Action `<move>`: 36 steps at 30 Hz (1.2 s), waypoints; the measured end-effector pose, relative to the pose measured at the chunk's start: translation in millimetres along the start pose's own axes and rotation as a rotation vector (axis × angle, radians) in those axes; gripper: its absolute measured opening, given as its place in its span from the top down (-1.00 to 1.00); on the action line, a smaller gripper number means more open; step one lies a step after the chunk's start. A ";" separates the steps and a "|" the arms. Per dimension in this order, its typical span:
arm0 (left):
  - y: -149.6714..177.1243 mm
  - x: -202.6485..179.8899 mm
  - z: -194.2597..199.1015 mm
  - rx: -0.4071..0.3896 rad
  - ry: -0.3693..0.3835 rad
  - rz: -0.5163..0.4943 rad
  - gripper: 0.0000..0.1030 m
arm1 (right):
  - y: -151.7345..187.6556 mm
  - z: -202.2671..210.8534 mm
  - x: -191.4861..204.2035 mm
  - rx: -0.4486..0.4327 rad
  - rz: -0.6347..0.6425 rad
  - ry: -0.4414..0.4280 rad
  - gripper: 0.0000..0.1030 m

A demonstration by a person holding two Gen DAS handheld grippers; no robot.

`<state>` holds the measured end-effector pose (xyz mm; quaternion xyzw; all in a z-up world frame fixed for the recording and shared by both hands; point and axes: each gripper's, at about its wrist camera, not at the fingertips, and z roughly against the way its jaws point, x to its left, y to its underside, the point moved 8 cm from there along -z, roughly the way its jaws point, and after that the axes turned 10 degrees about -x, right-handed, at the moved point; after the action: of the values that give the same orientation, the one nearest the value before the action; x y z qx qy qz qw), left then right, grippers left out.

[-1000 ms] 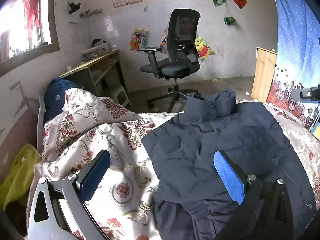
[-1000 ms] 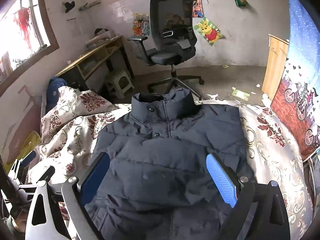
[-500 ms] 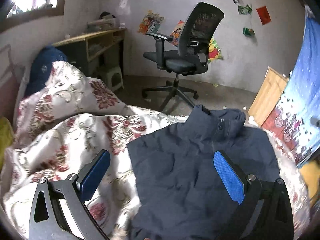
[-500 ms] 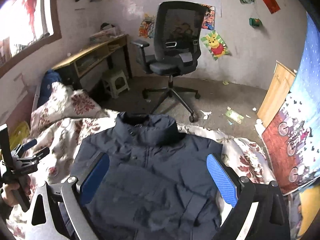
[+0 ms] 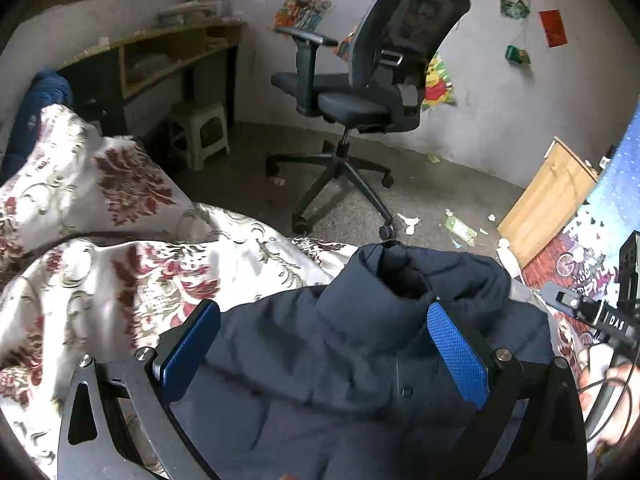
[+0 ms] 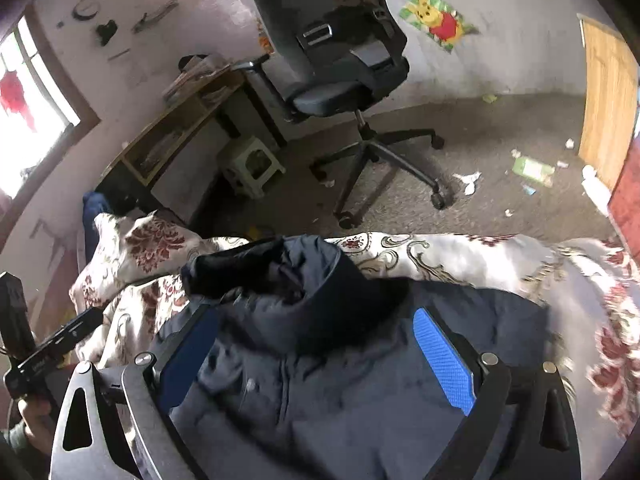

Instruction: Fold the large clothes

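**Jacket flat on the bed, both grippers spread**

A navy jacket [image 5: 360, 368] lies on the floral bedspread [image 5: 100, 280], collar toward the office chair [image 5: 368, 92]. The left gripper [image 5: 324, 350] and right gripper [image 6: 320, 352] hover above it, fingers apart, empty. Only the right view shows the window [image 6: 28, 112].

left gripper [image 5: 324, 344] jaws spread wide, right gripper [image 6: 316, 348] likewise
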<state>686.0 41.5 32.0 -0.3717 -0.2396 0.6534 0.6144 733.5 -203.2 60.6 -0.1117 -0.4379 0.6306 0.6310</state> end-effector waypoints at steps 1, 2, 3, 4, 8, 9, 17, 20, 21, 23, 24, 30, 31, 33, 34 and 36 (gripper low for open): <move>-1.1 -0.6 -8.6 0.005 -0.006 0.005 -0.98 | -2.6 -9.4 -1.9 0.007 0.003 0.004 -0.91; -1.7 -1.0 -16.8 0.009 -0.009 0.006 -0.98 | -4.7 -19.6 -4.3 0.015 0.008 0.014 -0.89; -1.7 -0.7 -24.3 0.012 -0.016 0.005 -0.98 | -6.4 -26.9 -6.2 0.019 0.011 0.021 -0.83; -1.6 -1.0 -30.8 0.015 -0.021 0.003 -0.98 | -8.2 -34.6 -9.4 0.024 0.010 0.029 -0.76; -0.4 0.9 -57.6 0.032 -0.037 0.009 -0.96 | -8.0 -58.7 -16.3 0.063 0.001 0.028 -0.39; 0.0 0.1 -61.8 0.033 -0.039 0.011 -0.96 | -6.9 -63.3 -18.0 0.075 0.008 0.028 -0.31; 4.9 -10.0 -83.8 0.107 0.030 0.018 0.70 | -3.5 -68.8 -5.6 0.058 0.077 0.003 0.60; 2.6 -14.5 -72.9 0.083 0.032 0.008 0.84 | -2.0 -56.8 -1.9 0.029 0.089 -0.021 0.70; 2.0 -14.5 -66.5 0.067 0.039 0.011 0.85 | -1.3 -51.9 -2.5 0.021 0.088 -0.031 0.72; 2.7 -13.5 -50.1 0.038 0.071 0.031 0.89 | 2.5 -37.1 -1.7 0.002 0.082 -0.071 0.73; 5.1 -10.9 -37.2 0.021 0.091 0.039 0.89 | 3.4 -30.7 -1.3 -0.006 0.080 -0.090 0.74; 26.0 -2.2 20.2 0.000 0.183 0.069 0.94 | 17.1 12.5 -1.1 -0.038 0.001 -0.233 0.78; 29.9 -2.5 28.0 0.002 0.196 0.073 0.95 | 21.2 20.0 -0.6 -0.042 -0.015 -0.248 0.79; 38.8 -3.3 45.4 0.003 0.234 0.094 0.96 | 34.0 35.9 0.6 -0.044 -0.040 -0.288 0.80; 45.3 -3.7 54.0 0.005 0.253 0.107 0.96 | 39.0 42.4 0.8 -0.044 -0.042 -0.298 0.81; 55.5 -3.8 67.5 0.010 0.283 0.124 0.96 | 51.8 59.5 0.8 -0.054 -0.052 -0.327 0.81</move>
<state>598.6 40.2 31.2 -0.4710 -0.1241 0.6324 0.6024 655.9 -217.7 60.3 -0.0130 -0.5542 0.6119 0.5642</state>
